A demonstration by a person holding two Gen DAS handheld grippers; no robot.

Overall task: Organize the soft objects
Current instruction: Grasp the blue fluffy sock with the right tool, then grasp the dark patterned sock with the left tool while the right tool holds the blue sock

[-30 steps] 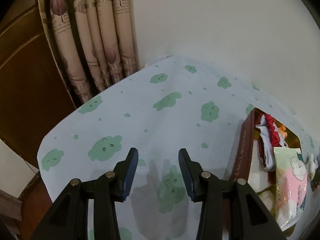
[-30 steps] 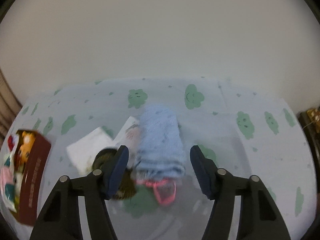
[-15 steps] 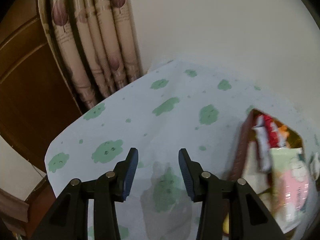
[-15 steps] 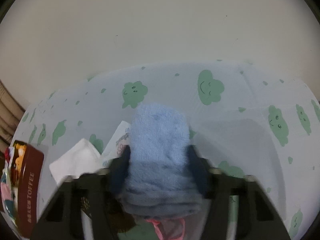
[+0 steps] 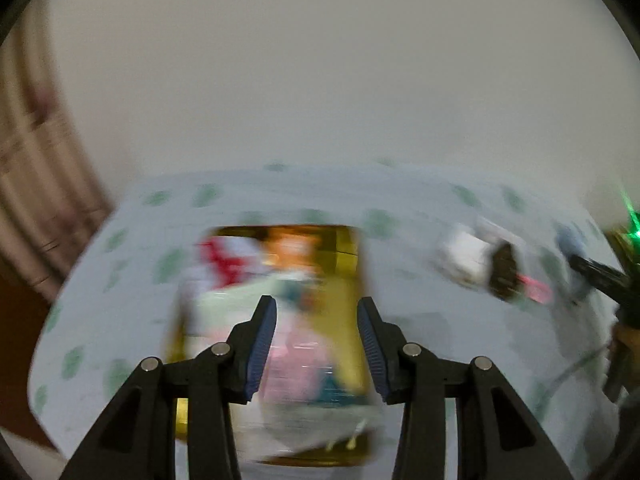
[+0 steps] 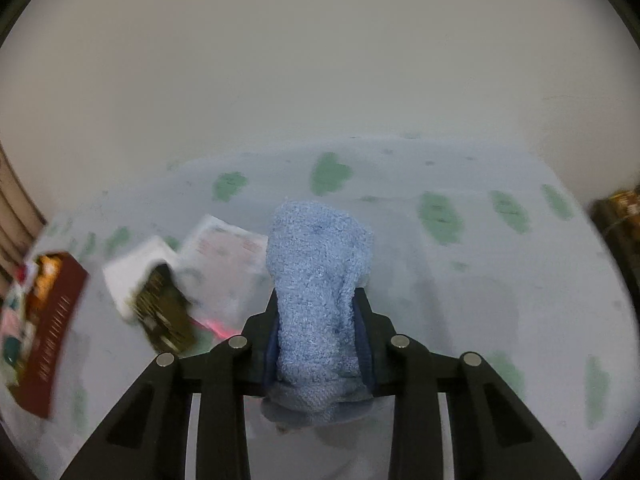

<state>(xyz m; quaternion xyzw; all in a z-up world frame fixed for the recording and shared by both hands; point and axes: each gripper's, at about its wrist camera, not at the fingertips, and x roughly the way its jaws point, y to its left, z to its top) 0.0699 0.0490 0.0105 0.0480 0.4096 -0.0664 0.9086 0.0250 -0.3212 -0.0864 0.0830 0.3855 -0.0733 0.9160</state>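
A fluffy blue towel (image 6: 316, 280) stands bunched between the jaws of my right gripper (image 6: 318, 298). The jaws are closing, and their pads press on its sides. To its left on the cloud-print tablecloth (image 6: 440, 216) lie a white folded cloth (image 6: 132, 268), a dark brownish item (image 6: 164, 312), a printed packet (image 6: 228, 248) and something pink (image 6: 212, 326). My left gripper (image 5: 316, 304) is open with nothing in it. It hangs over the dark-red box (image 5: 344, 248), which holds a pink and white packet (image 5: 296, 364), a red and white soft thing (image 5: 218, 260) and an orange toy (image 5: 288, 244). This view is blurred.
The same box (image 6: 52, 320) sits at the table's left end. A curtain (image 5: 24, 200) hangs beyond the left edge and a pale wall runs behind the table. A dark object (image 6: 620, 216) stands at the right edge. The right gripper's arm (image 5: 592, 272) shows at the left wrist view's right.
My right gripper has closed on the blue towel and carried it off the pink thing. My left gripper has swung right, from bare tablecloth to above the box.
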